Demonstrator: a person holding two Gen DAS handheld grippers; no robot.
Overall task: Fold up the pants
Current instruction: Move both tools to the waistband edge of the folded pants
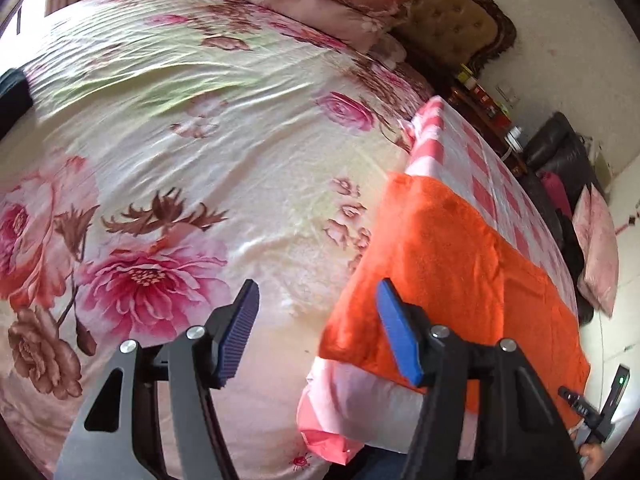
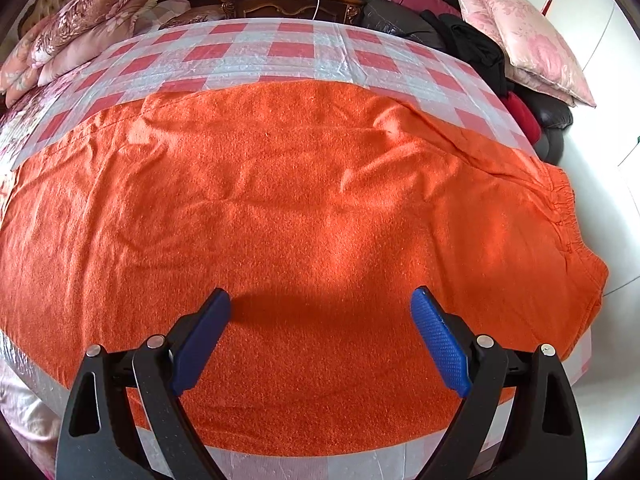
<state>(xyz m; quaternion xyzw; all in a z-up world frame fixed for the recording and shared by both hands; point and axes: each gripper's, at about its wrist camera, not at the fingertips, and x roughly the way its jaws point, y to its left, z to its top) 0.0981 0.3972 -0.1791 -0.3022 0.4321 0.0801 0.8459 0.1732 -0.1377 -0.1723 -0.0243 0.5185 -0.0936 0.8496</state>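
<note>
Spread across the checked pink-and-white sheet (image 2: pixel 288 46) on the bed, the orange pants (image 2: pixel 304 208) lie flat so that we can find their edges. Nearest us, our right gripper (image 2: pixel 320 312) hovers over the cloth with its jaws apart and nothing between them, ready for the near hem. Our left gripper (image 1: pixel 316 308) points at the pants' left edge, jaws apart and empty, one finger over the floral bedspread (image 1: pixel 160 120). Farther off, the elastic waistband (image 2: pixel 560 208) hangs rightward; pillows (image 2: pixel 80 20) sit beyond.
</note>
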